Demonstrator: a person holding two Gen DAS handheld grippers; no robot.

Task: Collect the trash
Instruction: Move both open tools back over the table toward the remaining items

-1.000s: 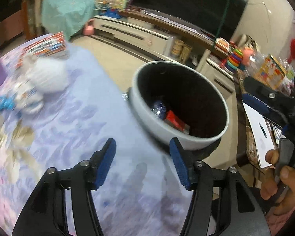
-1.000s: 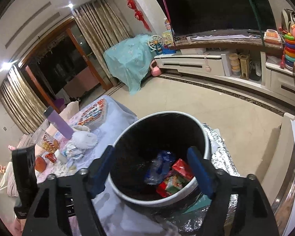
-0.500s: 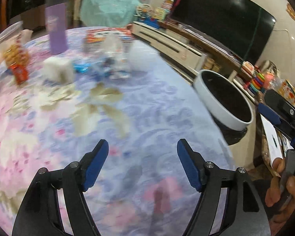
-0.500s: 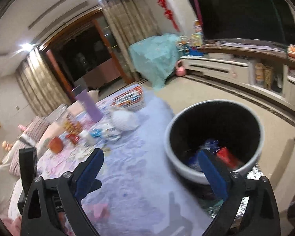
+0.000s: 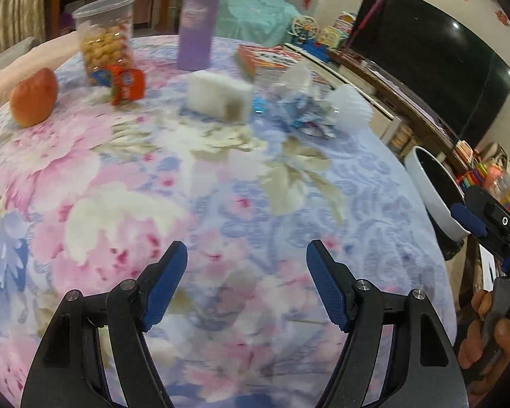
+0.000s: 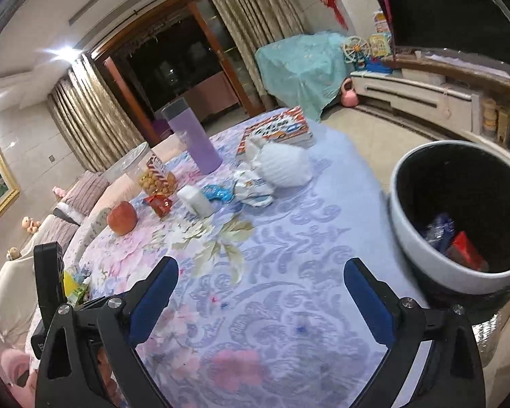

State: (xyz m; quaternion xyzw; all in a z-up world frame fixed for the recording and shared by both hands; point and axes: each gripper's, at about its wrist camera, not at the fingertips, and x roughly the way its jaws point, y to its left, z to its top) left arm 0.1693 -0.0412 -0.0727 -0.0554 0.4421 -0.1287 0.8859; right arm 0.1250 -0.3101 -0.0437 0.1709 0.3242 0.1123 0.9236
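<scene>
A white round bin [image 6: 435,258] with a black inside stands off the table's right edge and holds a red packet [image 6: 465,253] and blue wrappers; its rim shows in the left wrist view [image 5: 431,190]. Crumpled blue-white wrappers [image 5: 302,112] [image 6: 253,187], a white foam piece [image 5: 352,105] [image 6: 285,165] and a red packet [image 5: 129,83] [image 6: 158,204] lie at the far side of the table. My left gripper [image 5: 246,285] is open and empty over the flowered cloth. My right gripper [image 6: 260,297] is open and empty, near the bin.
On the flowered tablecloth [image 5: 153,176] stand a purple flask [image 5: 195,20], a jar of snacks [image 5: 105,34], an apple [image 5: 34,97], a white tissue pack [image 5: 219,97] and a colourful box [image 5: 265,59]. A TV and low cabinet are at the right.
Both grippers have swung left, away from the bin and over the table. The bin has shifted to the right edge of both views. Both stay open and empty.
</scene>
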